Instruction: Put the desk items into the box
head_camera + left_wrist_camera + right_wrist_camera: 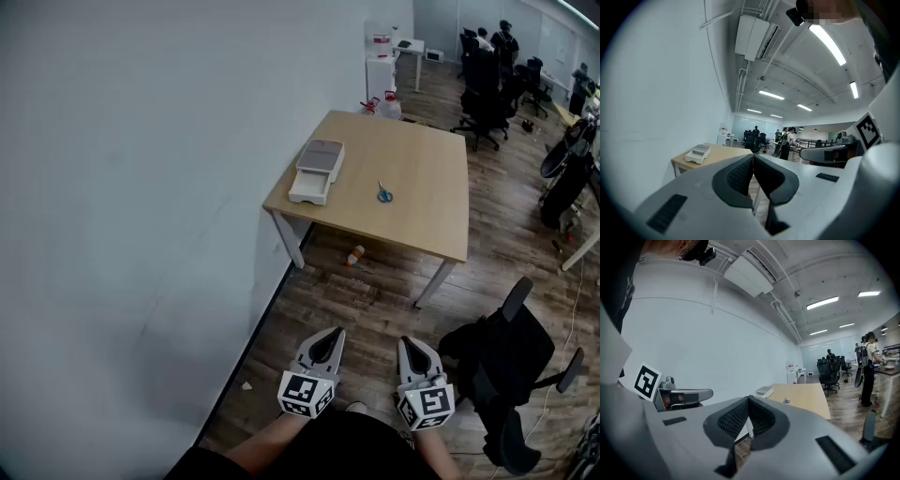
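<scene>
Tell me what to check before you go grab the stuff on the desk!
1. Left gripper empty: ok, shut on nothing.
2. Right gripper empty: ok, shut on nothing.
3. Both opened for a grab: not ok, both are shut.
4. Scissors within reach: not ok, the desk stands well ahead across the floor.
5. Box open to take things: cannot tell from this far.
6. Way to the desk free: ok straight ahead; a chair stands off to the right.
</scene>
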Available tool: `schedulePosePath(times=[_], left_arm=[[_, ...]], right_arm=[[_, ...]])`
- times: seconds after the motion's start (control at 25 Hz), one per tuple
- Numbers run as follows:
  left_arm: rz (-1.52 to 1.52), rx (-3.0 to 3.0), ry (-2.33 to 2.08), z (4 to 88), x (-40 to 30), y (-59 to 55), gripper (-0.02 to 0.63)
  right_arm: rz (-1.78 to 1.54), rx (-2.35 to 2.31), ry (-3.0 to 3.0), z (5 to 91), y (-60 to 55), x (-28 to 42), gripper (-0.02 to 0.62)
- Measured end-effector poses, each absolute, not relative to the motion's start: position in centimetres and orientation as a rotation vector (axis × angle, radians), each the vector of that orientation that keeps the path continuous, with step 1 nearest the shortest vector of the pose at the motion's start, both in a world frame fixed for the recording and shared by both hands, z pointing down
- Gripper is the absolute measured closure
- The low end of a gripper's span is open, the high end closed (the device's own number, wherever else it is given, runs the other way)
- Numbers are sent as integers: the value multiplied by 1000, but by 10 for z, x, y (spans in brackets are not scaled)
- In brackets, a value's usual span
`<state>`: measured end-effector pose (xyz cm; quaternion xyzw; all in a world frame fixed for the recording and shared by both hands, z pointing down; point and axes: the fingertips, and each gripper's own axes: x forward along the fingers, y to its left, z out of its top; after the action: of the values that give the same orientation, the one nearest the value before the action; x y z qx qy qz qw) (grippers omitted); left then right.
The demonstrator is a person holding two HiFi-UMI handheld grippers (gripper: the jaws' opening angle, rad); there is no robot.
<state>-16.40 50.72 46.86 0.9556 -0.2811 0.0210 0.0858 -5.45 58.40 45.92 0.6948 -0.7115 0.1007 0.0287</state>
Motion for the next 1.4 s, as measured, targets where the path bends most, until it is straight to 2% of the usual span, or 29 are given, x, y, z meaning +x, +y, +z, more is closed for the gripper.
schedulePosePath(times=[0.72, 1.4], left_arm=[[83, 2850, -823, 488, -119, 459, 591], [117, 2719, -739, 522, -36, 202, 591]], right_arm=[[440, 2186, -2211, 481, 550, -4, 535], [505, 2150, -2052, 503, 309, 83, 535]])
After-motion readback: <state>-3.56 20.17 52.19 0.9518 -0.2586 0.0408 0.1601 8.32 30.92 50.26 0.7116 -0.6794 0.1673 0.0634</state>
